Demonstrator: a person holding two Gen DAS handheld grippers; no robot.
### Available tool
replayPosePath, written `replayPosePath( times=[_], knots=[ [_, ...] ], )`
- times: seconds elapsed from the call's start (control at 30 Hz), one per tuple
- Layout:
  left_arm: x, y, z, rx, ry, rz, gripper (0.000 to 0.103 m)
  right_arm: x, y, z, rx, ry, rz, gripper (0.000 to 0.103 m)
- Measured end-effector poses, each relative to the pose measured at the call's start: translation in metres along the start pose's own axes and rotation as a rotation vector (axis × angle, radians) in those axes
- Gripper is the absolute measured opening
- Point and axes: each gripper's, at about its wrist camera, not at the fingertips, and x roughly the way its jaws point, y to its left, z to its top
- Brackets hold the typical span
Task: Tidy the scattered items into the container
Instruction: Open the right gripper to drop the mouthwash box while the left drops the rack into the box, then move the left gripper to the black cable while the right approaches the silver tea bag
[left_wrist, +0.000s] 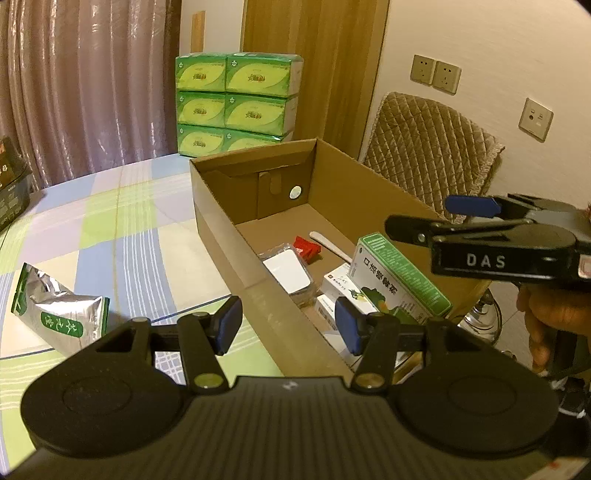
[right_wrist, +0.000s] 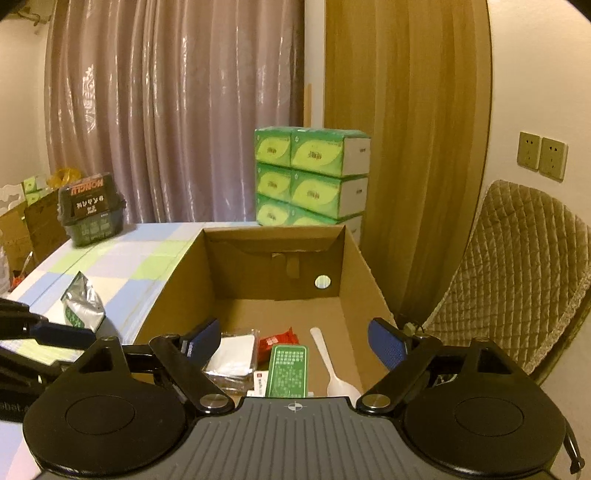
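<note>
Most of the tidying looks done. Inside the cardboard box (right_wrist: 354, 258) lie already a green medicine carton (right_wrist: 287, 369), a white plastic spoon (right_wrist: 334, 373), a red sachet (right_wrist: 275, 341), a clear packet with a white card (right_wrist: 232, 356) and some small white cartons (left_wrist: 334, 282) under the green one. The green carton rests tilted on these, free of any grip.

The right tongs (right_wrist: 295, 345) stand spread wide above the box, with nothing between the pads. The left tongs (left_wrist: 288, 325) are half spread over the near wall of the box; this wall passes between the pads, but I see no pinching of it.

What is left, as far as I can judge: the silver and green foil pouch (left_wrist: 61, 314) lies outside the box on the checked worktop (left_wrist: 129, 221), well apart from both tongs. A dark basket (right_wrist: 92, 214) stands at the far edge of the worktop; whether it belongs to the task I cannot tell.

The near end of the box floor is hidden behind the tongs' bodies, so more items may be there. The print on the cartons is too small to read.
</note>
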Motion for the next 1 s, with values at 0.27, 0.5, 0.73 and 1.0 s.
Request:
replayPosePath(
  times=[0.27, 0.5, 0.73, 1.0],
  knots=[
    [-0.003, 0.002, -0.004, -0.005, 0.003, 0.002, 0.051, -0.004, 0.003, -0.006, -0.001, 0.017, 0.008, 0.084],
    [-0.010, 0.007, -0.009, -0.011, 0.006, 0.009, 0.052, -0.008, 0.006, -0.007, -0.006, 0.019, 0.010, 0.084],
    [-0.024, 0.018, -0.018, -0.018, 0.001, 0.042, 0.066, -0.017, 0.015, -0.009, -0.008, 0.010, 0.015, 0.097],
    [-0.050, 0.049, -0.034, -0.027, 0.004, 0.106, 0.090, -0.024, 0.038, -0.007, -0.046, 0.008, 0.048, 0.101]
  ],
)
